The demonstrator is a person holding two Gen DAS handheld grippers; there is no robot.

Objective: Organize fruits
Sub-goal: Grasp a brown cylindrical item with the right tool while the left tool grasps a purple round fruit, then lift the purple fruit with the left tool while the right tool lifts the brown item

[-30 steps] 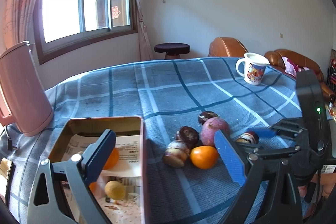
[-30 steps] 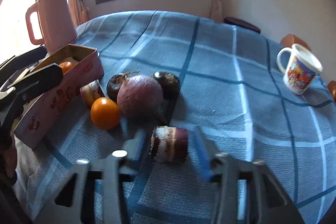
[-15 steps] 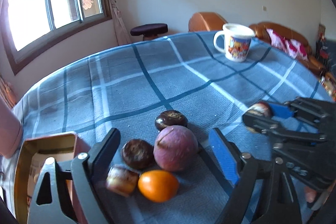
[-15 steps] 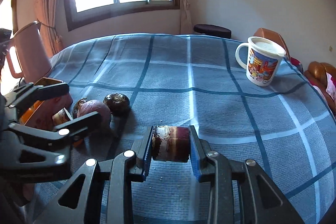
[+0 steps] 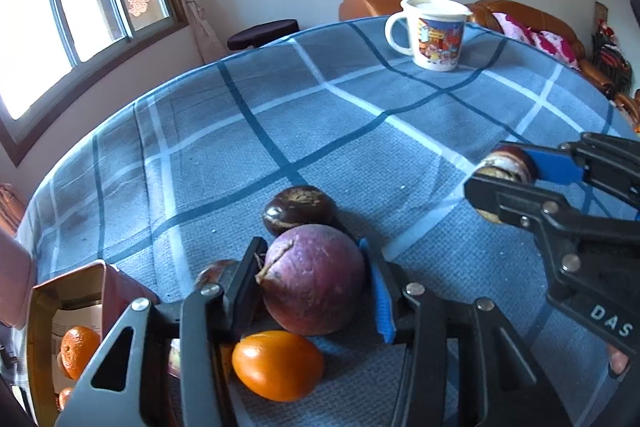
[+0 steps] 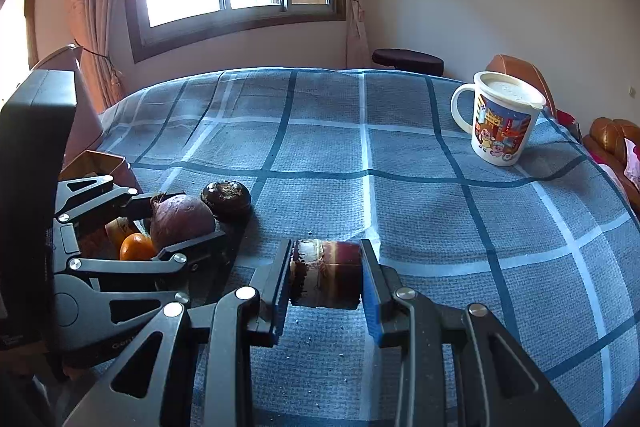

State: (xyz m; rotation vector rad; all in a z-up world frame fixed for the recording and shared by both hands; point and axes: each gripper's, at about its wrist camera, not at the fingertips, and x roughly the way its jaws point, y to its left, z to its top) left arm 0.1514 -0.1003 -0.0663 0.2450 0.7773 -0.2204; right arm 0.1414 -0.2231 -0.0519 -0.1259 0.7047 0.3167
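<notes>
Purple skin fills the space between my left gripper (image 5: 316,291)'s jaws: the big round purple fruit (image 5: 314,279) sits on the checked tablecloth (image 5: 360,131) with one pad at each flank, and the jaws are closing on it. From the left wrist view both pads look to be touching the skin, so I judge the pinch is just landing. I come at it across its widest part, I think, because it is round and would squirt out of an off-centre hold.

My right gripper (image 6: 325,275) is pressed shut on the short brown cut piece (image 6: 326,273), pads flat on its two ends. Holding it by the flat faces keeps it from rolling, and it looks raised a little off the cloth, out of the left side's way.

The rest of the pile stays where it lies. I count one orange fruit (image 5: 278,365) just in front of the purple one and touching it, one dark round fruit (image 5: 298,209) right behind it, and a second dark fruit (image 5: 212,273) half hidden by my left finger. A further piece shows only as a sliver behind that finger, too hidden to name.

At the left edge sits the open tin box (image 5: 70,291), where I take the fruit to belong: one orange (image 5: 78,345) shows inside, with a second orange bit below it, on printed paper. One lidded cartoon mug (image 6: 502,119) stands well apart at the far side, and a pink kettle (image 6: 82,115) is partly behind the left rig.
</notes>
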